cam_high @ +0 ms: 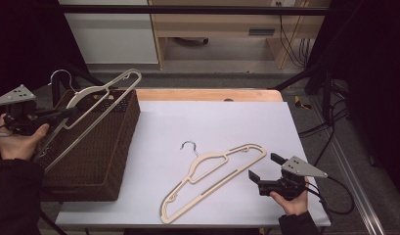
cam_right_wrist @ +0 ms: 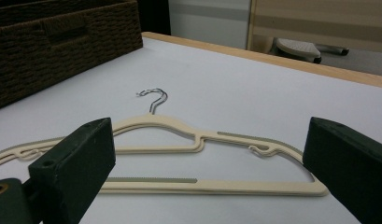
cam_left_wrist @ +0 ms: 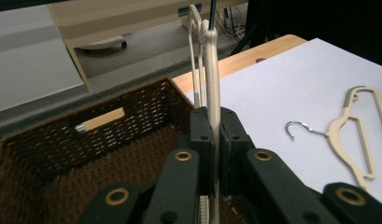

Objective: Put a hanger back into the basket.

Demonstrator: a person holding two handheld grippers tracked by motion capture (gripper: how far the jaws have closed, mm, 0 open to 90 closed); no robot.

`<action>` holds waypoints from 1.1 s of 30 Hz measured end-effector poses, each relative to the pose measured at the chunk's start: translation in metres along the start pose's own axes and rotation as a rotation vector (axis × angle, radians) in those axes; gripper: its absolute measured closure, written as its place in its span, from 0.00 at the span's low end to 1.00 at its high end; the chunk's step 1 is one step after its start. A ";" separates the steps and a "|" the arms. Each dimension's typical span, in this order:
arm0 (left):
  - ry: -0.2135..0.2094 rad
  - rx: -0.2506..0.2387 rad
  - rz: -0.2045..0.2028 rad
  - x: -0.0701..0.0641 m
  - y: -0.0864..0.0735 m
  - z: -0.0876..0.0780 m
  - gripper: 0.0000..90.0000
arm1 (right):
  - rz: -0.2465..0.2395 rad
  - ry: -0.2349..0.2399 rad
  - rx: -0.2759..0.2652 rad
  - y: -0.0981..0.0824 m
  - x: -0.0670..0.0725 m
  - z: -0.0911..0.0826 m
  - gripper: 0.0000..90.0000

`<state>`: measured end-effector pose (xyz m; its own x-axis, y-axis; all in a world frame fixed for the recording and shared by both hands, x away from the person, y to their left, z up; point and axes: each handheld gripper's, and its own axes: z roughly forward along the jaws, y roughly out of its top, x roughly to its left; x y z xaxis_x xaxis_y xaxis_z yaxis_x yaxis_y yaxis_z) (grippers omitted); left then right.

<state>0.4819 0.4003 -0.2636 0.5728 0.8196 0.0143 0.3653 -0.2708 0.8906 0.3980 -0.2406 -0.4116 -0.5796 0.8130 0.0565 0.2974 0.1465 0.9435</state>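
My left gripper (cam_high: 64, 113) is shut on a cream plastic hanger (cam_high: 102, 95) with a metal hook, holding it tilted above the brown wicker basket (cam_high: 117, 161). In the left gripper view the jaws (cam_left_wrist: 212, 140) pinch the hanger's arm (cam_left_wrist: 212, 70) edge-on over the basket's inside (cam_left_wrist: 109, 154). A second cream hanger (cam_high: 212, 181) lies flat on the white tabletop, hook pointing away. My right gripper (cam_high: 266, 166) rests open just right of its far end. In the right gripper view that hanger (cam_right_wrist: 202, 140) lies in front of the wide-apart jaws (cam_right_wrist: 209, 172), untouched.
The basket (cam_right_wrist: 53, 37) stands at the table's left side, with a small tan piece (cam_left_wrist: 102, 120) showing at its far wall. The white sheet (cam_high: 227, 122) covers a wooden table. Cables (cam_high: 329, 122) trail at the right edge. A cabinet and shelf stand beyond.
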 end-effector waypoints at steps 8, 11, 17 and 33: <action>0.031 0.035 -0.005 0.019 -0.018 -0.006 0.96 | -0.002 0.000 0.002 0.000 0.000 0.001 0.03; 0.031 0.061 -0.001 0.023 -0.026 -0.005 0.96 | -0.002 -0.002 0.004 0.000 0.000 0.001 0.03; 0.032 0.091 0.013 0.023 -0.031 -0.001 0.96 | 0.002 -0.002 0.009 -0.001 0.001 0.002 0.03; 0.047 0.145 -0.045 0.033 -0.067 0.018 0.96 | -0.001 0.002 0.012 -0.001 0.001 0.003 0.03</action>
<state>0.4895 0.4368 -0.3304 0.5198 0.8543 -0.0003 0.4938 -0.3002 0.8161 0.3994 -0.2383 -0.4136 -0.5816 0.8115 0.0565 0.3058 0.1537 0.9396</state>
